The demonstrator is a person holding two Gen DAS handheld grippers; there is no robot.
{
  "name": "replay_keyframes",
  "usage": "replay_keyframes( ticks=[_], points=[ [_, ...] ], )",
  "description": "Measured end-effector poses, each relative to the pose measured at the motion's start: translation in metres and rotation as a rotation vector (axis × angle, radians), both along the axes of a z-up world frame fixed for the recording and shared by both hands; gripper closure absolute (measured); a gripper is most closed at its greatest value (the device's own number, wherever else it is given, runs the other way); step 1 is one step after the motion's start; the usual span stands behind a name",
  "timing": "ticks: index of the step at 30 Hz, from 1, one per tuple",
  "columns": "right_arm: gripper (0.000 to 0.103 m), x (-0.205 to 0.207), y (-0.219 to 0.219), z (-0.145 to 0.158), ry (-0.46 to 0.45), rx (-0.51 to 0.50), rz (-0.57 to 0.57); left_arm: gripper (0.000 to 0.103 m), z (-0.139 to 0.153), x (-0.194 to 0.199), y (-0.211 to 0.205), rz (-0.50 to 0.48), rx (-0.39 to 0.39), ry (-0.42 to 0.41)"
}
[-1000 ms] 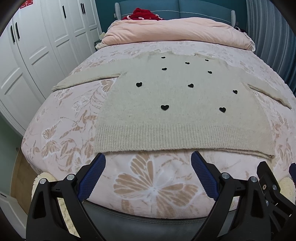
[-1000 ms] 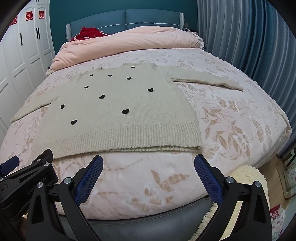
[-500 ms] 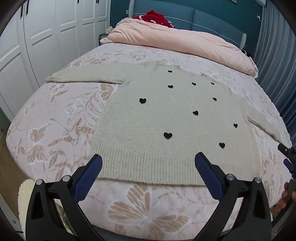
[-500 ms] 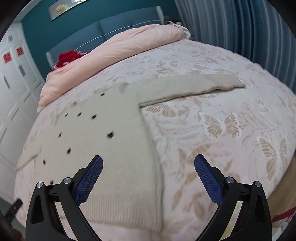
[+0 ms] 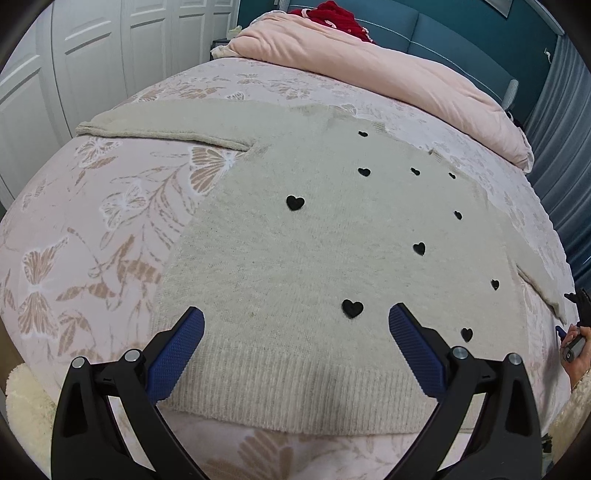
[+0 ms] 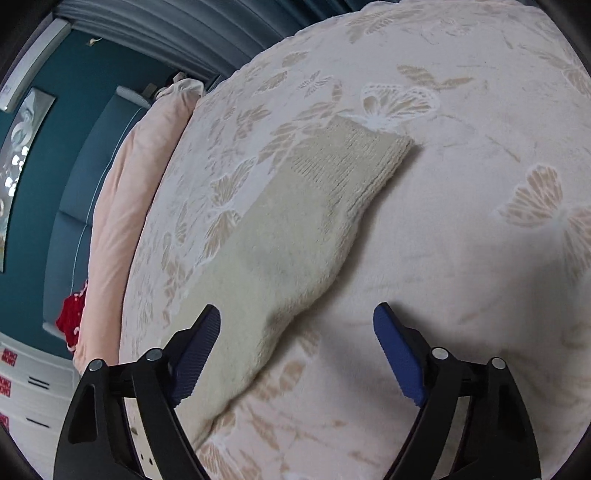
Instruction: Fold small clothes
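A beige knit sweater [image 5: 314,251] with small black hearts lies flat, front up, on the bed, both sleeves spread out. My left gripper [image 5: 295,339] is open and empty, just above the ribbed hem [image 5: 295,391]. In the right wrist view the sweater's right sleeve [image 6: 295,240] runs up to its ribbed cuff [image 6: 354,158]. My right gripper [image 6: 297,339] is open and empty, tilted, low over the sleeve, its left finger [image 6: 195,354] over the fabric. The right gripper also shows at the left wrist view's right edge [image 5: 570,341].
The bed has a pink butterfly-print cover [image 5: 92,229]. A folded pink duvet [image 5: 369,66] and a red garment [image 5: 332,14] lie at the head. White wardrobe doors [image 5: 92,55] stand on the left, grey curtains [image 5: 554,110] on the right.
Both grippers have moved forward over the bed. The left one now hovers over the hem. The right one swung right and tilted, closing in on the right sleeve.
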State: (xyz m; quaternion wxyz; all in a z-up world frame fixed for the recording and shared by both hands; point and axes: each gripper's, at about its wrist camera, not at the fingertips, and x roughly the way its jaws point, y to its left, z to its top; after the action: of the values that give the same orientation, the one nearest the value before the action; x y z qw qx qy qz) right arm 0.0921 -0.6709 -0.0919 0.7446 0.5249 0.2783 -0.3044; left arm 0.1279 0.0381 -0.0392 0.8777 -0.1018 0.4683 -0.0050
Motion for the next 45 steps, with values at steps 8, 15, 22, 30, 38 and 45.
replay_keyframes(
  ticks=[8,15,22,30,38,45],
  points=[
    [0.092,0.032,-0.008,0.031,-0.168,-0.029,-0.007,0.005,-0.006,0.013,-0.002,-0.037,-0.011,0.001],
    [0.093,0.137,0.166,0.18,-0.501,-0.287,0.599,0.005,0.001,0.02,0.018,-0.006,-0.133,-0.03],
    [0.079,0.215,0.408,0.131,-0.372,-0.229,1.16,0.005,0.011,0.04,0.042,0.052,-0.287,-0.041],
    [0.069,0.155,0.408,0.024,-0.14,-0.139,1.073,0.005,-0.001,0.126,0.049,0.019,-0.45,0.002],
    [0.044,0.125,0.294,0.007,-0.105,-0.072,0.777,0.005,-0.071,0.236,0.004,0.081,-0.588,0.187],
    [0.065,0.156,0.261,-0.012,-0.172,0.048,0.649,0.075,-0.063,0.266,-0.007,0.122,-0.552,0.129]
  ],
)
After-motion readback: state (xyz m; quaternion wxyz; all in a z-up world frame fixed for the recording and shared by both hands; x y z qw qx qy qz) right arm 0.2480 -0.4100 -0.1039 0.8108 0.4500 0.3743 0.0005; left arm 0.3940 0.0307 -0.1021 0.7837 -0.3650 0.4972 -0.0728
